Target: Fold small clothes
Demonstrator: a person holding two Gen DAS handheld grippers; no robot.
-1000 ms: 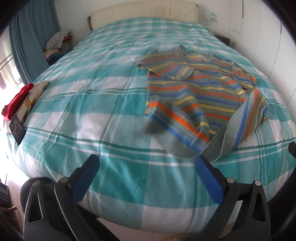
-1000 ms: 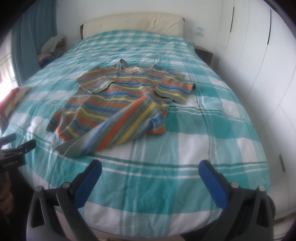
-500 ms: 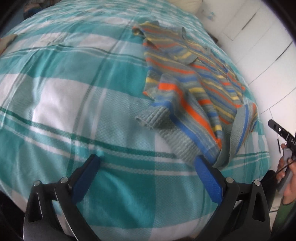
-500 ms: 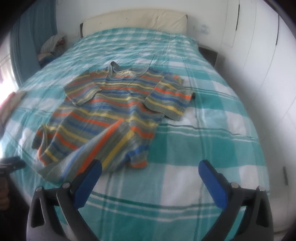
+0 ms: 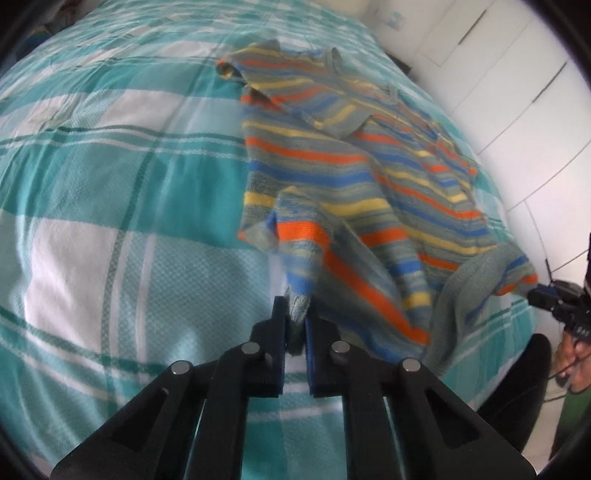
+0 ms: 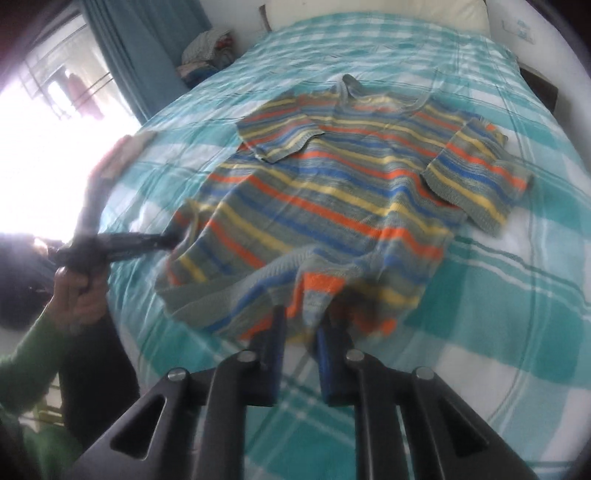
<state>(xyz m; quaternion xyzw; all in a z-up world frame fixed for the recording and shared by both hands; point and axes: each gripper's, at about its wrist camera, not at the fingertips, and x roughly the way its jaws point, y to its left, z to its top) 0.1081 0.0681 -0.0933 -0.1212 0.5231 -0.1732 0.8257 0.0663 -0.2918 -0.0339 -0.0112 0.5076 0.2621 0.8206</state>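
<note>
Striped sweater (image 6: 332, 192) lies spread on the teal checked bedspread (image 6: 498, 295), hem at the near edge. Left gripper (image 5: 295, 317) is clamped on the hem's left corner. Right gripper (image 6: 301, 325) is closing, hem's right corner between its narrowed jaws, fabric pinched.

A bed (image 6: 498, 295) fills the room, covered by a teal-and-white checked bedspread (image 5: 110, 229). A striped knit sweater (image 6: 332, 192) lies on it toward the foot end, sleeves spread, hem rumpled and lifted at the near edge. A cream pillow (image 6: 369, 11) lies beyond the sweater, at the head.
</note>
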